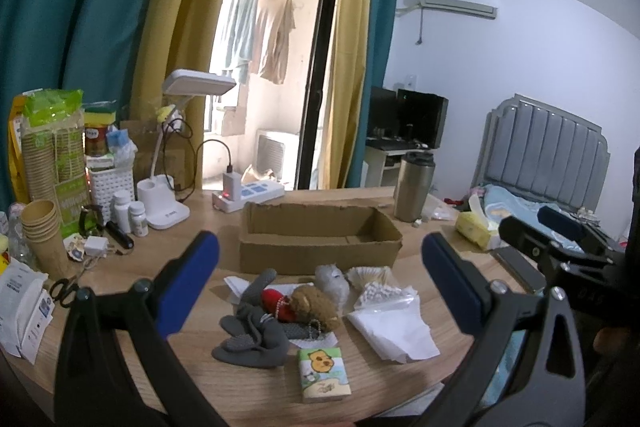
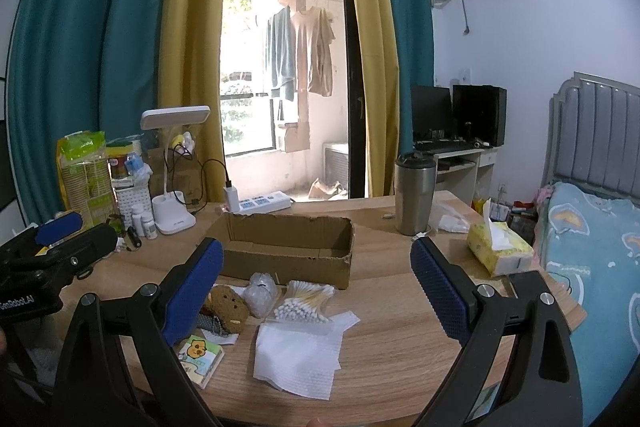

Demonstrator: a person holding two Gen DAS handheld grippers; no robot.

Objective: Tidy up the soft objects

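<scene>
Centrally, a brown plush toy (image 1: 314, 307) lies among grey knitwear (image 1: 250, 337), cotton swabs (image 2: 304, 301) and a tissue pack (image 1: 324, 375) on a wooden table (image 1: 224, 393), before an empty cardboard box (image 1: 320, 239). Left gripper (image 1: 320, 291) and right gripper (image 2: 316, 295) hover wide apart, empty. Curtains and a bed lie beyond. The right gripper partly hides the plush; "GenRobot.AI" marks the left gripper's body.

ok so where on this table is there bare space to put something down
Bare wood lies right of the white napkin, between it and the tissue pack, and in front of the steel tumbler. The cardboard box is empty inside. Crowded: the soft pile before the box, and the table's far left around the lamp base and paper cups.
</scene>
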